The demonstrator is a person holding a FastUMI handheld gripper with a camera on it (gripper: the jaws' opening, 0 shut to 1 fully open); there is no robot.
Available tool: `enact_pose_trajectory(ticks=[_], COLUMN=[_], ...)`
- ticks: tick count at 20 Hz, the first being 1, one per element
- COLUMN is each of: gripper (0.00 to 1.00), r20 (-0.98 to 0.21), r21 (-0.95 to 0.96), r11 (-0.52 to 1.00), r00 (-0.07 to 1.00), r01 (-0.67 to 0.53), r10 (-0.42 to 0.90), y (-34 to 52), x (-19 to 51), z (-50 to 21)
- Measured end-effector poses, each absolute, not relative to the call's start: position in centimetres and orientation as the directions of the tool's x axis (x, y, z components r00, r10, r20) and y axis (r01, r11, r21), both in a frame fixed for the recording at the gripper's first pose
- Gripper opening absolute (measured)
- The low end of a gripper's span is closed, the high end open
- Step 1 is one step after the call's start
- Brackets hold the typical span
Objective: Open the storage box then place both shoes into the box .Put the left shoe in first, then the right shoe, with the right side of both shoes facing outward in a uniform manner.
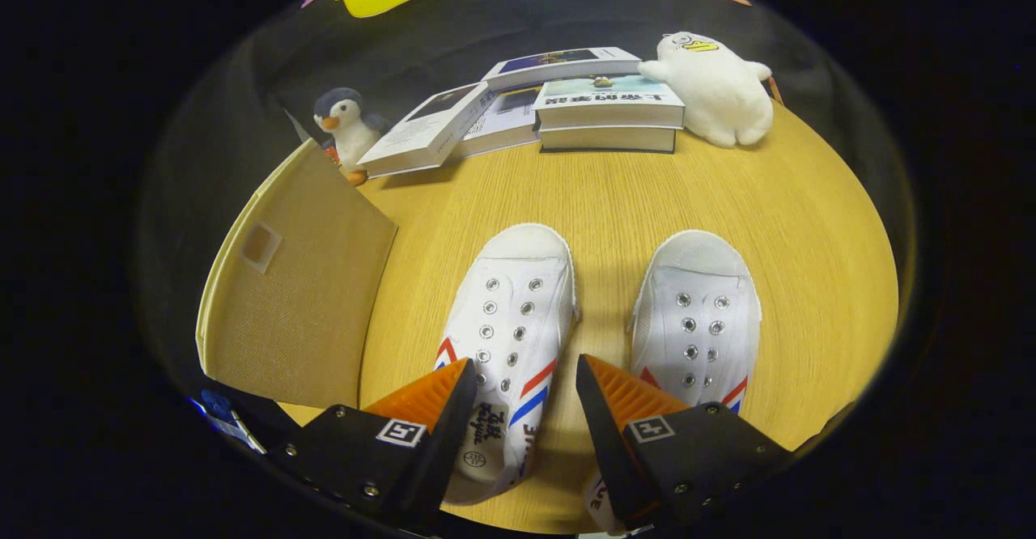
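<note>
Two white canvas shoes with red and blue stripes stand side by side on the wooden table, toes pointing away from me. The left shoe (510,320) has its heel end lying between my fingers. The right shoe (698,320) lies just past the right finger. My gripper (526,385) is open, hovering over the left shoe's rear, and neither finger presses on it. The beige fabric storage box (295,304) stands left of the shoes, its lid shut, with a small label window on top.
Beyond the shoes lies a pile of books (558,102) at the table's far side. A penguin plush (348,130) stands behind the box, and a white duck plush (716,86) sits right of the books. Bare wood (615,191) stretches between the shoes and the books.
</note>
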State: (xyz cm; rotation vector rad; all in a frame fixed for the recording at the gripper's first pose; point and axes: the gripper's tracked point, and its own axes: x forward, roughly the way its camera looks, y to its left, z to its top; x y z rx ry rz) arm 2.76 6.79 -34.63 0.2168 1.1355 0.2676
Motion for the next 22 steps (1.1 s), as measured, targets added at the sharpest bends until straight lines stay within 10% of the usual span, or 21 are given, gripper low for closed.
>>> enact_pose_trajectory(ticks=[7,9,12,22], gripper=[0.51,0.2,0.05,0.05], r20=[-0.881,-0.877,-0.878,-0.838], r21=[0.333,0.375,0.387,0.449], r11=[0.943,0.925,0.915,0.889], r00=[0.356,0.347,0.348,0.39], r01=[-0.001,0.061,0.114,0.091], r10=[0.311,0.333,0.328,0.383], y=[6.3,6.5,6.5,8.2], x=[2.5,2.4,2.3,2.4], z=[-35.2,-35.3,-35.2,-30.2])
